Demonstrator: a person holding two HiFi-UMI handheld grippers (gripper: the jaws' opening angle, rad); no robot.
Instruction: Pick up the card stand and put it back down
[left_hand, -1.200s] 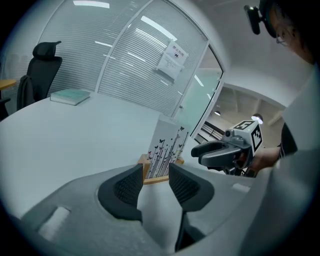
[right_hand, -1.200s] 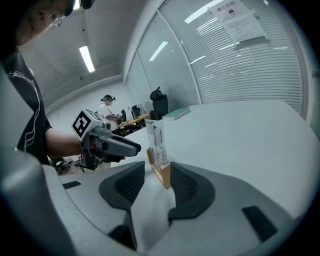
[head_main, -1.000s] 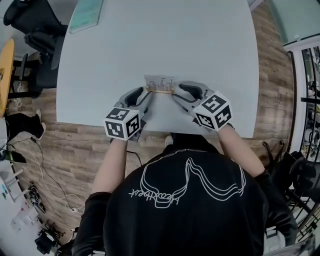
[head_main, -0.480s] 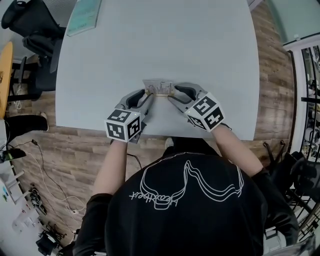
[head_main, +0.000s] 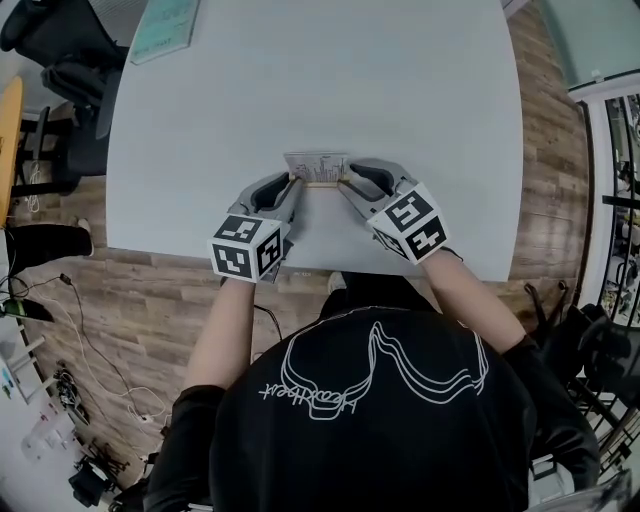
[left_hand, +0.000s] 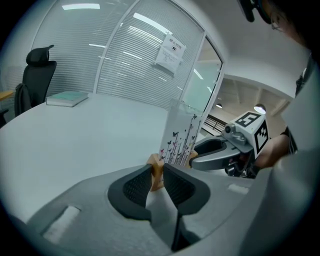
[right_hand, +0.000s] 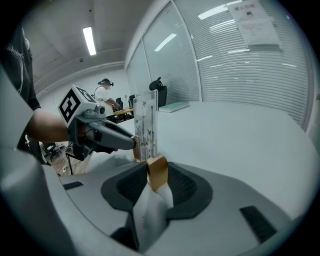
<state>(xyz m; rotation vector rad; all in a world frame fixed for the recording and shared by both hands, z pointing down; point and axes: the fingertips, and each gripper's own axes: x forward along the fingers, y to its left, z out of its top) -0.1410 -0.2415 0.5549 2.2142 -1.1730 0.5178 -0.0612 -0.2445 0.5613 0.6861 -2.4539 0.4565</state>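
Over plank floor (head_main: 150, 300), the white bench's (head_main: 300, 80) card stand (head_main: 318, 165) is being clenched by just-closing left tongs (head_main: 296, 184) and right tongs (head_main: 344, 186).

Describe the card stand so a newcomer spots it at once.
On the white table, near its front edge, the left gripper and right gripper have just been closing their jaws on one object's ends. It is the card stand: a wooden base holding an upright clear card printed with butterflies. The only other item, a teal book, lies flat far off.
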